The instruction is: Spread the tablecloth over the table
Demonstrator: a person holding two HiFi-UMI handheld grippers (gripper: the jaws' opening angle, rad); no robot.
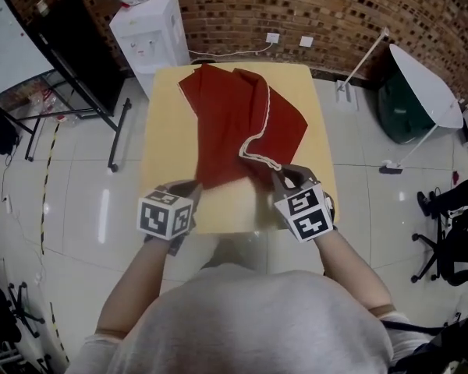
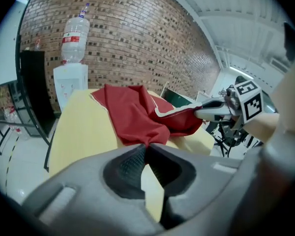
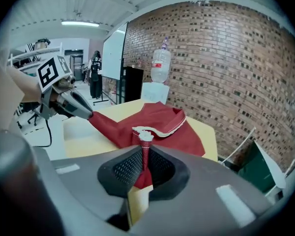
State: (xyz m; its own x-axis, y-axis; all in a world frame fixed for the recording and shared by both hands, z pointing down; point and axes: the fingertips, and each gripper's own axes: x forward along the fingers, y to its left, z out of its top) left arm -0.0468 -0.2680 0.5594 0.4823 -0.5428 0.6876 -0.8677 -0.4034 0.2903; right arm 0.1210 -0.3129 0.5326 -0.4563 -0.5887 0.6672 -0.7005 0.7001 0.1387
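Note:
A red tablecloth (image 1: 238, 119) with a white trim lies bunched and partly folded on the yellow table (image 1: 165, 131). My left gripper (image 1: 197, 184) is shut on the cloth's near left corner, and the same pinch shows in the left gripper view at the red tablecloth (image 2: 137, 114) just ahead of the left gripper (image 2: 146, 145). My right gripper (image 1: 274, 171) is shut on the trimmed near right edge; in the right gripper view the cloth (image 3: 152, 124) runs up between the right gripper (image 3: 145, 144) pads. Both corners are lifted off the tabletop.
A white water dispenser (image 1: 150, 29) stands beyond the table's far left corner, next to a black stand (image 1: 78, 49). A white round side table (image 1: 425, 84) and green object are at the right. Black chairs (image 1: 452, 224) sit at the far right. A brick wall runs behind.

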